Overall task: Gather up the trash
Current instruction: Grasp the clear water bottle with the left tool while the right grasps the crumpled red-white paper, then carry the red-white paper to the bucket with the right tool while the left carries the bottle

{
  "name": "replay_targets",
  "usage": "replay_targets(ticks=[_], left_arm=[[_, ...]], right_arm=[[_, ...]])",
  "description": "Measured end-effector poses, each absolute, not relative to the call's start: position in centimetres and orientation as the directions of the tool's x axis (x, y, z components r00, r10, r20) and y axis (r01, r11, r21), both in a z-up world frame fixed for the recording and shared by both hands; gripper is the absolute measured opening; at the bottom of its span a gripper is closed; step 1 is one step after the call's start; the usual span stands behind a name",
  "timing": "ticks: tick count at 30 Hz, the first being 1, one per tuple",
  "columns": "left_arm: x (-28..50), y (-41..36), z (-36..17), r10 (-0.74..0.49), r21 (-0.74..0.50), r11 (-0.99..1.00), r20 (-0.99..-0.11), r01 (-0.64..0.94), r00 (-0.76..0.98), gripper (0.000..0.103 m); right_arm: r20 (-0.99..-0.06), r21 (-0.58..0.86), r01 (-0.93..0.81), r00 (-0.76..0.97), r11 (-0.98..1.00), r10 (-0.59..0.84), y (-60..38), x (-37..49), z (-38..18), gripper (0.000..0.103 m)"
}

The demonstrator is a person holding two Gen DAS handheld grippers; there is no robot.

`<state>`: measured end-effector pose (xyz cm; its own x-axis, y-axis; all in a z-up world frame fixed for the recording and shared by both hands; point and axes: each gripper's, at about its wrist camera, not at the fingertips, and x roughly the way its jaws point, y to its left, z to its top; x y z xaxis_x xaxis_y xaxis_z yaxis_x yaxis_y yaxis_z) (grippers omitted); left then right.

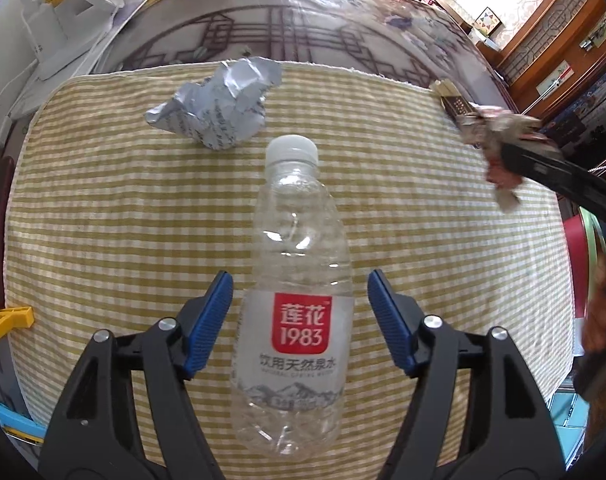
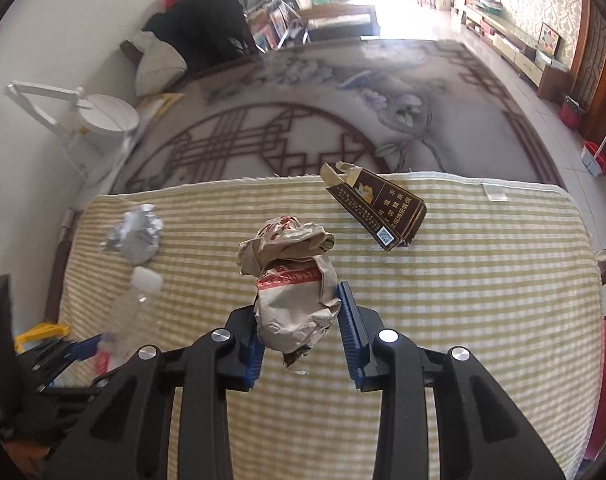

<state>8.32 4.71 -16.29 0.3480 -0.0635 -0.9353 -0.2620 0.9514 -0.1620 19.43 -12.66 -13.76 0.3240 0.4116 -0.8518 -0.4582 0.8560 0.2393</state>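
brown crumpled paper wrapper [image 2: 295, 300] sits clenched in right claw [image 2: 301, 330], over the checked cloth [image 2: 463, 280]; light, soft, crushes easily. clear empty water bottle [image 1: 293, 300] lies between released left claw [image 1: 299, 320] pads; slippery, dents, so take it mid-label.

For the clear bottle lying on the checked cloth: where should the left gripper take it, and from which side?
Grip the bottle across its labelled middle, coming down from above. It lies flat with its cap pointing away, and the left gripper already straddles the label, one open finger either side. The body looks widest and straightest there; the neck tapers and would likely slip. Being empty, it may crush, so close gently.
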Motion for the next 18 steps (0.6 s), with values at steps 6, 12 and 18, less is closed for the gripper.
replay_targets(ticks=[6, 12, 18], left_arm=[[9.0, 4.0, -15.8, -0.055, -0.153, 0.956, -0.931, -0.249, 0.361, 0.042], [9.0, 2.8, -14.0, -0.034, -0.134, 0.966, -0.913, -0.220, 0.406, 0.042], [8.3, 2.3, -12.2, -0.033, -0.143, 0.966, -0.896, -0.216, 0.444, 0.042]], right_arm=[[-0.810, 0.269, -0.471, 0.361, 0.840, 0.462, -14.0, 15.5, -10.7, 0.032], [-0.786, 0.240, -0.472, 0.418, 0.848, 0.455, -14.7, 12.9, -9.0, 0.033], [-0.770, 0.237, -0.456, 0.450, 0.858, 0.452, -15.8, 11.9, -8.0, 0.033]])
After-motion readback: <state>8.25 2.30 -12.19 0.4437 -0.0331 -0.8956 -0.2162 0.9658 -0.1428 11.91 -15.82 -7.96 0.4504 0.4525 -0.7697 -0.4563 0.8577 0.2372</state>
